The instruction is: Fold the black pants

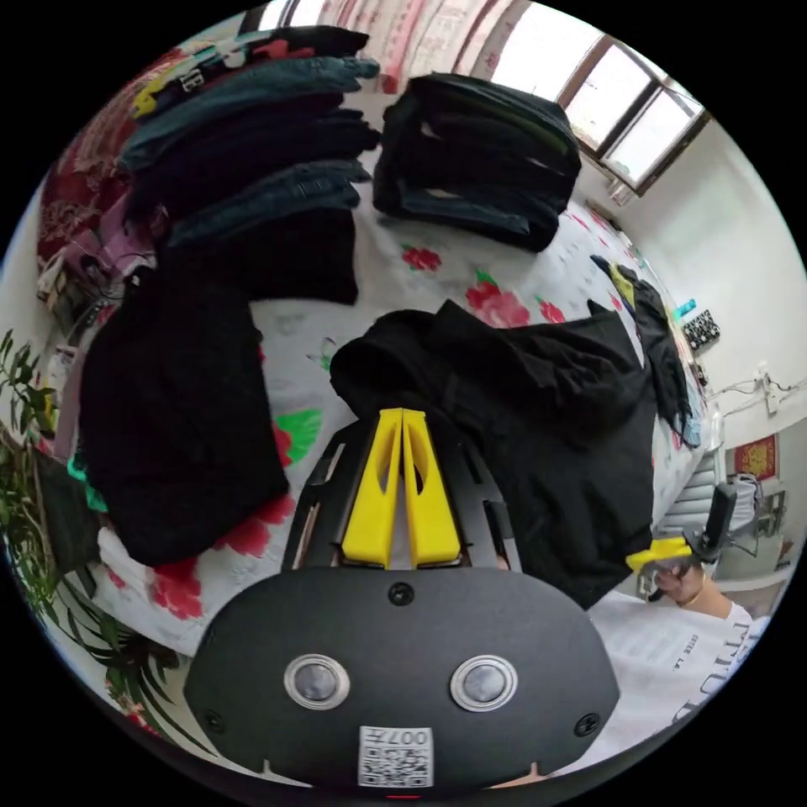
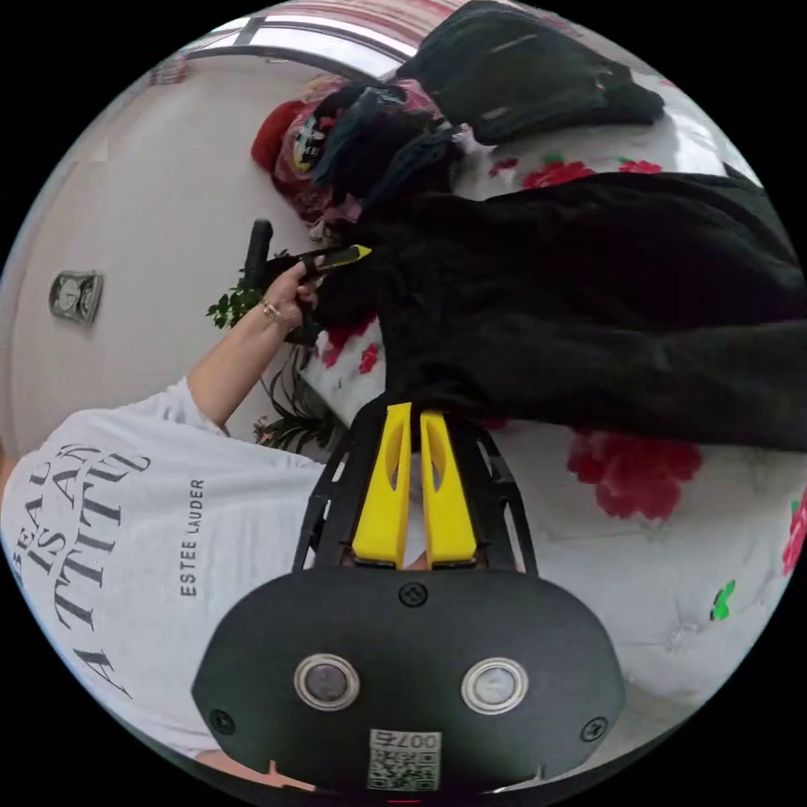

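Note:
The black pants lie crumpled across a white bedsheet with red flowers. My left gripper has its yellow jaws pressed together on a bunched edge of the pants. At the far lower right of the left gripper view, the right gripper sits in a hand at the pants' other corner. In the right gripper view the pants stretch from my right gripper, whose jaws are closed on their edge, towards the left gripper, held by a hand at the far end.
Two stacks of folded dark clothes stand at the back of the bed. Another black garment lies on the left. A green plant stands beside the bed. The person's white T-shirt is close by.

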Available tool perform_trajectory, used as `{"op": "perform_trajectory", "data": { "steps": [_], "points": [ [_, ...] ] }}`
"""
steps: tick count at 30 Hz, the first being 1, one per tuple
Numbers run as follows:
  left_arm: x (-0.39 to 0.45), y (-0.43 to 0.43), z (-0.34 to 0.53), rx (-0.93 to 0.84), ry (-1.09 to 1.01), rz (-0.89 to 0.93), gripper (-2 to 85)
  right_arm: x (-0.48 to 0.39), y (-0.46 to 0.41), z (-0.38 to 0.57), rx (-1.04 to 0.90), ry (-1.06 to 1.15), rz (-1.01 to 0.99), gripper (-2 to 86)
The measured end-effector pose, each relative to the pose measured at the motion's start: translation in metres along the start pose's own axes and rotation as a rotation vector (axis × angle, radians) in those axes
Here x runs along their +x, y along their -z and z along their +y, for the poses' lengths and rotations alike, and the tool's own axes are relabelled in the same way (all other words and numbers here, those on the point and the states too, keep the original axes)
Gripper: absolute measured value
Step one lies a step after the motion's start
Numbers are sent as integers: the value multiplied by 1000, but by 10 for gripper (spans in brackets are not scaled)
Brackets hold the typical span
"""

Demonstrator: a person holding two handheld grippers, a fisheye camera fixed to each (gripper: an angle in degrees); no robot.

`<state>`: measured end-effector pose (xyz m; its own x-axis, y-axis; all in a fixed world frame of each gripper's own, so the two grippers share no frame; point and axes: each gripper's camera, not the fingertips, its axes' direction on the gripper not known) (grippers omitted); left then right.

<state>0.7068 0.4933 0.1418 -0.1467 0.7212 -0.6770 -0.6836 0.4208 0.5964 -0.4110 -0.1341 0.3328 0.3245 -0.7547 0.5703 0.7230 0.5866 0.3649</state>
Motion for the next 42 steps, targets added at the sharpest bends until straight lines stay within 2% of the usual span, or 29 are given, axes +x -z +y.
{"op": "perform_trajectory", "data": {
  "steps": [4, 5, 7, 10, 12, 13, 15, 18, 21, 23, 25, 28, 30, 33, 37, 38, 40, 42],
  "points": [
    [-51, 58, -9, 144, 179, -171, 14, -69, -37, -31, -169, 228, -197, 32],
    [-57, 62, -5, 149, 204, -192, 25, -79, -43, -31, -246, 275, -177, 40],
    [-72, 69, 23, 150, 256, -185, 56, -70, -30, -22, -236, 247, -52, 49],
    [-65, 63, 85, 152, 252, -115, 71, -8, 39, 4, -70, 47, 149, 65],
    [-52, 56, 130, 132, 266, -103, 73, 60, 126, 44, 122, -203, 261, 79],
    [-42, 51, 161, 108, 294, -112, 73, 77, 151, 58, 177, -269, 284, 82],
    [-31, 42, 201, 56, 372, -123, 71, 133, 251, 120, 405, -530, 351, 94],
    [-25, 31, 244, -11, 520, -110, 69, 185, 359, 202, 685, -795, 416, 104],
    [-35, 33, 262, 51, 679, -84, 66, 239, 420, 257, 800, -986, 382, 108],
    [-44, 34, 267, 64, 839, -37, 80, 270, 438, 269, 787, -1043, 332, 102],
    [-44, 39, 269, 107, 976, -2, 98, 290, 451, 271, 768, -1056, 309, 86],
    [-30, 50, 266, 139, 979, -76, 99, 305, 475, 264, 740, -1022, 304, 38],
    [-20, 59, 268, 166, 951, -138, 98, 292, 512, 264, 783, -883, 328, 13],
    [-13, 63, 278, 147, 926, -202, 116, 255, 580, 291, 922, -719, 416, 11],
    [-25, 43, 291, 46, 969, -145, 149, 243, 620, 316, 843, -730, 556, 38],
    [-27, 39, 292, 32, 981, -138, 151, 253, 615, 317, 784, -765, 547, 56],
    [-24, 37, 283, -12, 965, -233, 142, 279, 591, 313, 703, -810, 452, 79],
    [-21, 33, 271, -91, 944, -298, 124, 316, 544, 302, 650, -856, 265, 94]
  ]
}}
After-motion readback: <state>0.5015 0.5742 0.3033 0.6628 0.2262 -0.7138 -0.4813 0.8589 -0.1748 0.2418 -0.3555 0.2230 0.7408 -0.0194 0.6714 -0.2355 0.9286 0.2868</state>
